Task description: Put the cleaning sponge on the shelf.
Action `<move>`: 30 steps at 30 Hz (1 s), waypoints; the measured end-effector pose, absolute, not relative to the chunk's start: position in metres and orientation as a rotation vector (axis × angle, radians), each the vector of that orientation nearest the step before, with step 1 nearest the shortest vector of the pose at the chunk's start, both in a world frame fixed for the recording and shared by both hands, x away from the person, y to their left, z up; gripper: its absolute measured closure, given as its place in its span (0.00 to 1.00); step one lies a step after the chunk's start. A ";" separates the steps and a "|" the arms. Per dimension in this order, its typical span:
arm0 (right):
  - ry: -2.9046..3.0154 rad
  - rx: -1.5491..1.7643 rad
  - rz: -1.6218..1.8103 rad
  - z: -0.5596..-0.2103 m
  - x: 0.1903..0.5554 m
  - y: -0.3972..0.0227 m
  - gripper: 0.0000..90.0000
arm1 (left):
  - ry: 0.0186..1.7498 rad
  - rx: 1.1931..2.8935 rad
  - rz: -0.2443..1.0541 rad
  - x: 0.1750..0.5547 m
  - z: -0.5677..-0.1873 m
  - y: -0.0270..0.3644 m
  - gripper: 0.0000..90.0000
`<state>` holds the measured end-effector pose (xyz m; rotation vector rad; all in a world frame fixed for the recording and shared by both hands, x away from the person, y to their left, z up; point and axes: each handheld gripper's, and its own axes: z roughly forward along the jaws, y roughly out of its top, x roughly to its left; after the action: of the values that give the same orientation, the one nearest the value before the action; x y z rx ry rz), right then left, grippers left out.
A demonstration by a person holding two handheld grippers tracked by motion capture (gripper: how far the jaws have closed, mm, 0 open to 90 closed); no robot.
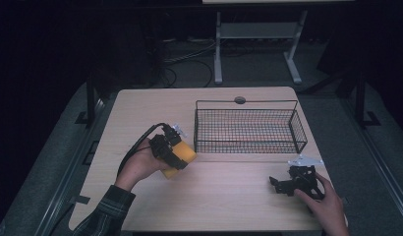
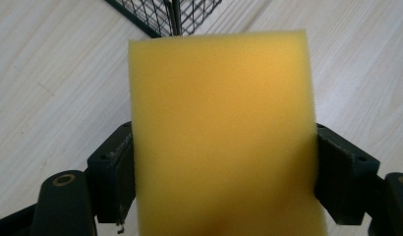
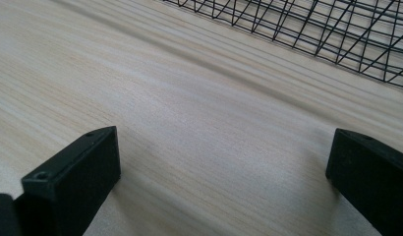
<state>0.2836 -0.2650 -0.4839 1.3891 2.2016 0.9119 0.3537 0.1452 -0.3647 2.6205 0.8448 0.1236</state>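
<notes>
Yellow sponge [image 2: 221, 132] pinched in left gripper [image 1: 176, 150], lifted off counter [image 1: 155, 105], just left of wire basket [image 1: 248, 129]. Basket empty. Likely pickup done, placing in basket left. Right gripper [image 1: 282, 185] spread, idle, in front of basket.

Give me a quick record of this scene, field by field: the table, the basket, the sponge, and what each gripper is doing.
table: light wood
basket: black wire, empty, on the far right part of the table
sponge: yellow, clamped between the left gripper's jaws, just left of the basket
left gripper: shut on the sponge
right gripper: jaws wide apart, holding nothing, low over bare table near the basket
</notes>
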 end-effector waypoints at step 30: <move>2.199 1.395 0.914 -0.484 0.283 -0.265 0.00 | 0.741 2.592 0.143 0.401 -0.328 0.112 0.25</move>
<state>0.2834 -0.2647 -0.4838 1.3953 2.1987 0.9141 0.4009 0.1124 -0.3284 2.5924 0.7412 0.1433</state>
